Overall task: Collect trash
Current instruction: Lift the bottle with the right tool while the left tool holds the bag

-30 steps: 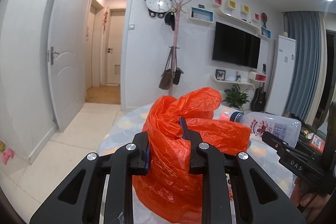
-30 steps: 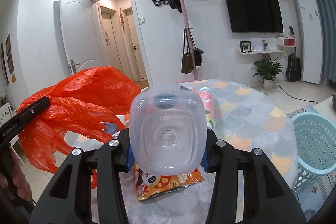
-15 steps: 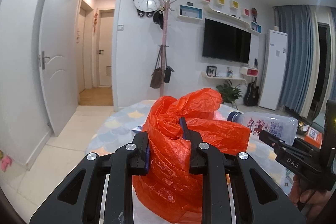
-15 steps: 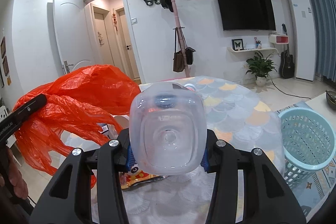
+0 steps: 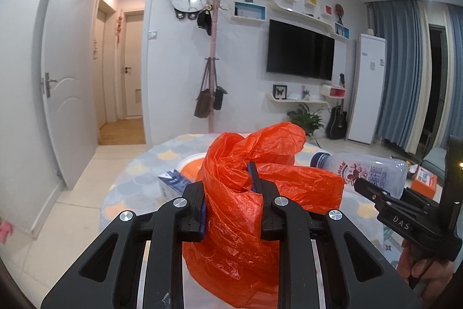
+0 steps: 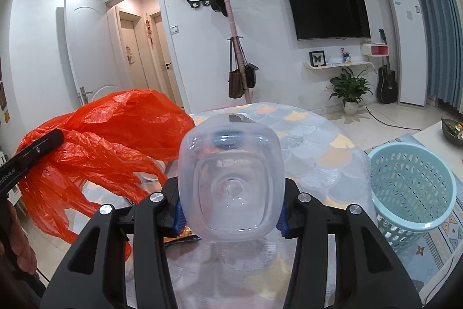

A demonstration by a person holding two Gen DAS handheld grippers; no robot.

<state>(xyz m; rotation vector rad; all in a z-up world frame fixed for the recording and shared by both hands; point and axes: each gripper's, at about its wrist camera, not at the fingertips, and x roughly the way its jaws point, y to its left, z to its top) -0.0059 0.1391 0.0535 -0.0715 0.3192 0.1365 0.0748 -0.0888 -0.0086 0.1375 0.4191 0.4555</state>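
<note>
An orange plastic bag (image 5: 246, 207) hangs bunched between the pads of my left gripper (image 5: 250, 173), which is shut on its gathered top. In the right wrist view the same bag (image 6: 95, 141) billows at the left, above the table. My right gripper (image 6: 228, 213) is shut on a clear plastic bottle (image 6: 230, 181), its base toward the camera and its dark cap pointing away. From the left wrist view the bottle (image 5: 367, 173) lies level to the right of the bag, cap toward the bag, with the right gripper (image 5: 364, 186) behind it.
A round table (image 6: 318, 146) with a scale-pattern cloth lies below both grippers. On it are a small blue-and-white carton (image 5: 173, 184), a white dish (image 5: 188, 164) and a colourful wrapper (image 6: 185, 233). A light blue basket (image 6: 411, 190) stands on the floor at the right.
Both grippers have shifted sideways over the table, so the room has slid across both views. The wrapper is now mostly hidden behind the bottle. Both grips are unchanged.
</note>
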